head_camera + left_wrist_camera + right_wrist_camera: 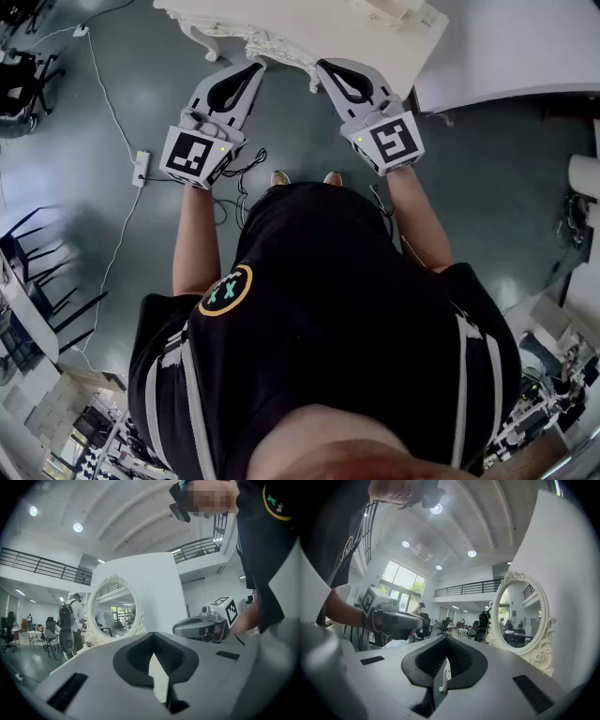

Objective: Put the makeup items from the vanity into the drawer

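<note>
The vanity (309, 28), a cream-white bench with a curly carved edge, stands at the far side. Small things on its far right top are too small to tell. The left tongs (255, 67) are clenched on nothing, tips just beside the carved edge. The right tongs (323, 67) are clenched and empty too. Each has a cube (194, 155) with a black-and-white square marker. An oval mirror (115, 606) in a curly white frame stands ahead.
</note>
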Motion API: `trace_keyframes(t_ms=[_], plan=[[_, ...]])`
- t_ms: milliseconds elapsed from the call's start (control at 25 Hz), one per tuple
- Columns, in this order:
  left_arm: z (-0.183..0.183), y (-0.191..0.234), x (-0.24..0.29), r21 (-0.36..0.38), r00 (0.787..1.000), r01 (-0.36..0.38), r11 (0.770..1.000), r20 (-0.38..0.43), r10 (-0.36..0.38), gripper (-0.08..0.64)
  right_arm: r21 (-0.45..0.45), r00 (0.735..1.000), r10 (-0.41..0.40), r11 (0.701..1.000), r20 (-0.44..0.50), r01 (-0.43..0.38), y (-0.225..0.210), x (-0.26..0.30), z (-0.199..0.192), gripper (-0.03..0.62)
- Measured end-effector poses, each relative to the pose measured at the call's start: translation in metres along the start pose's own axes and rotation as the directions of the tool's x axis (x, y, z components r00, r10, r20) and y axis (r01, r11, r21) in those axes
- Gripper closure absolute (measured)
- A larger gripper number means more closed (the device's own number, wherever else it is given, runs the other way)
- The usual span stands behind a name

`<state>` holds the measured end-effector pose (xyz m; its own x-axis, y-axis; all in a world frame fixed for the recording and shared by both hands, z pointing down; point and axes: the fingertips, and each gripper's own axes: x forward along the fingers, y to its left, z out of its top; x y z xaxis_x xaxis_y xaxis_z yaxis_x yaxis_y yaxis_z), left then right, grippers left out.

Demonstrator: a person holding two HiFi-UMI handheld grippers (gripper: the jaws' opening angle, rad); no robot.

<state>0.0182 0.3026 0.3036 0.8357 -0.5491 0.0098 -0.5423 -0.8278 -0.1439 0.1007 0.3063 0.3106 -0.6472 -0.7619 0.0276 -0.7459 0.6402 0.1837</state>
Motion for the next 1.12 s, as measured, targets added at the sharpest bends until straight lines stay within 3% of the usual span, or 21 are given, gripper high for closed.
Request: trace_keyframes(t_ms=[880,1000,1120], plan=[[-0.006,0.004,0.011,-0.004,1.000,0.014,1.000,-0.013,-0.014,0.541,0.036,1.000,-0.011,0.999,-0.016,0.012,-0.013,0.007,-0.009,0.564],[-0.006,0.005,0.011,-0.006,1.000,0.011,1.000,-0.014,-0.011,0.541,0.044,1.000,-0.014,0.999,-0.019,0.015,-0.018,0.006,-0.011,0.511],[-0.010,0.005,0.012,-0.013,1.000,0.008,1.000,-0.016,-0.009,0.541,0.091,1.000,-0.004,0.996,-0.018,0.006,-0.022,0.006,-0.013,0.312]])
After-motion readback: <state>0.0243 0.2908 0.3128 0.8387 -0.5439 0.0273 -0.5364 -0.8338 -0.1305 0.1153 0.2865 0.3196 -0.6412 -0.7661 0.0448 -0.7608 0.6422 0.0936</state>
